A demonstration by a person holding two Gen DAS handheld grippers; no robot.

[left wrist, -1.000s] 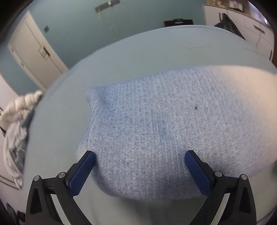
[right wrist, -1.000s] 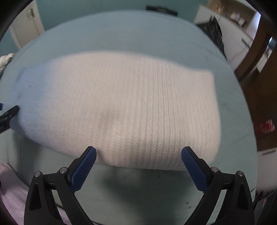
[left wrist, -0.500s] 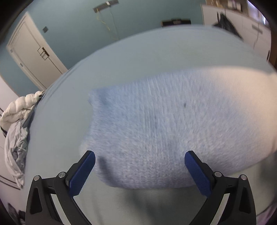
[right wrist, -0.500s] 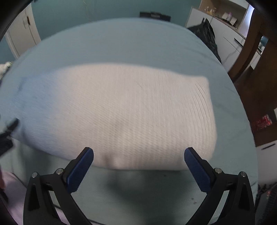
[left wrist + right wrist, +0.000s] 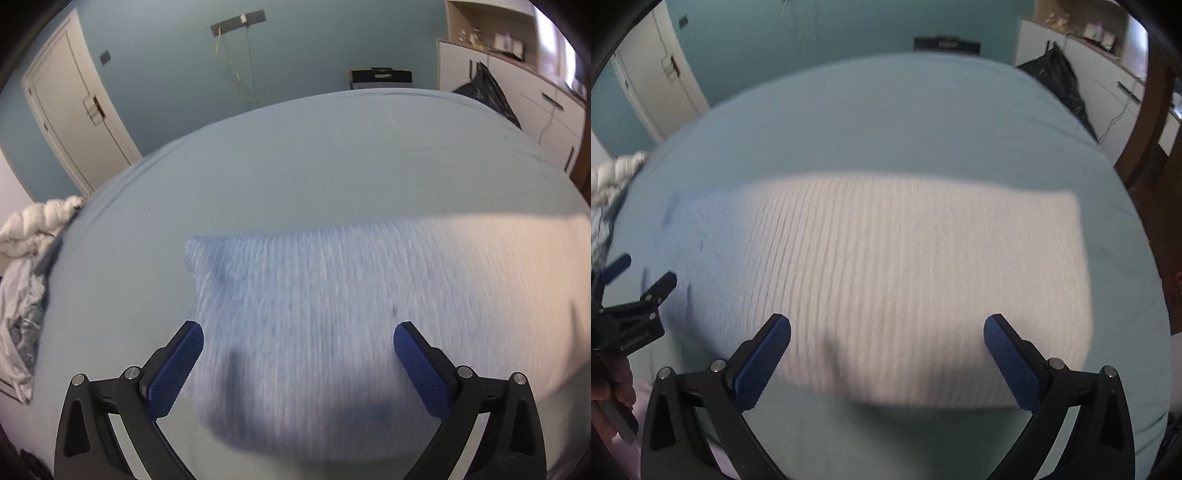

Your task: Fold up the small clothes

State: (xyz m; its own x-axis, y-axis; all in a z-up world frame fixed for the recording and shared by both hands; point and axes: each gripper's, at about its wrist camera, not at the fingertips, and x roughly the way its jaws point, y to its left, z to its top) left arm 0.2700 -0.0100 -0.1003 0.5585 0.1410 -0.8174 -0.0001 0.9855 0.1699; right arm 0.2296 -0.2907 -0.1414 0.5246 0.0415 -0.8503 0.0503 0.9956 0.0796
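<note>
Left gripper (image 5: 298,350): jaws spread wide, nothing between the blue pads (image 5: 177,373); it hovers over the near left part of the knit garment.
Right gripper (image 5: 887,341): jaws equally wide apart, holding nothing; poised above the garment's near edge.
Knit garment (image 5: 332,314): ribbed, pale blue at its left end and shading to cream white toward 3 o'clock; folded into a broad rectangle lying flat on the bed. In the left wrist view it fills the space between the fingers and runs off toward 3 o'clock; in the right wrist view (image 5: 905,266) it sits from the fingertips up toward 12 o'clock, its near edge just behind the pads. Motion blur softens the weave.
Left gripper seen from the right (image 5: 631,291): at 9 o'clock, over the garment's blue end, held by a hand (image 5: 611,380).
Bed (image 5: 332,155): light blue sheet, surrounding the garment on all sides.
Crumpled bedding (image 5: 26,280): white and grey heap at 9 o'clock, off the bed's edge.
Door (image 5: 70,110): white, at 10 o'clock.
Black bag (image 5: 487,88): at 2 o'clock beside white cabinets (image 5: 546,107).
</note>
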